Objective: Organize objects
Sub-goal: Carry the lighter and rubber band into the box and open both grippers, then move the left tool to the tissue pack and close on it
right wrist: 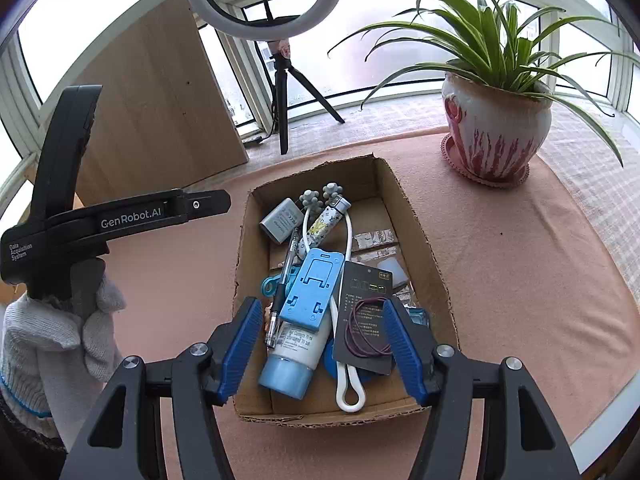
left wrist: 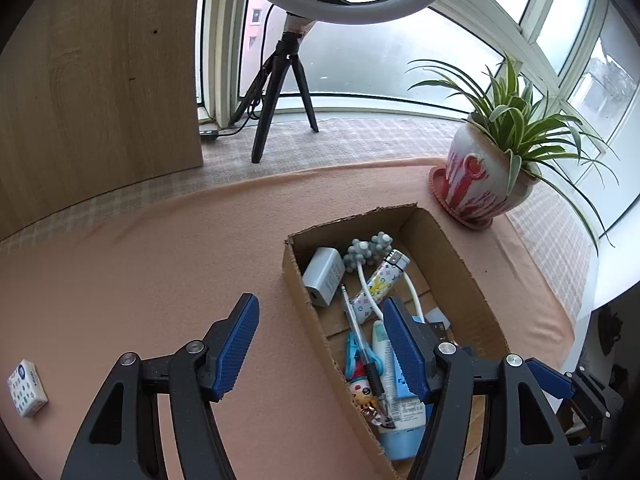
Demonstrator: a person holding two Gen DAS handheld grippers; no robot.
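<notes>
The cardboard box [right wrist: 420, 240] sits on the peach cloth [right wrist: 520, 280], already crowded: a blue phone stand [right wrist: 316, 288] lies atop a lotion tube [right wrist: 296, 356], a black card [right wrist: 366, 312] to its right, a grey charger [right wrist: 282, 220] at the far left; the right gripper [right wrist: 320, 344] hovers over the near end, jaws open and holding nothing; the left gripper [left wrist: 320, 344] hangs over the box's left wall, jaws likewise spread and empty; a small patterned packet [left wrist: 26, 388] lies well apart on the left; judging by this, it is the next pickup, calling for a leftward reach and descent.
</notes>
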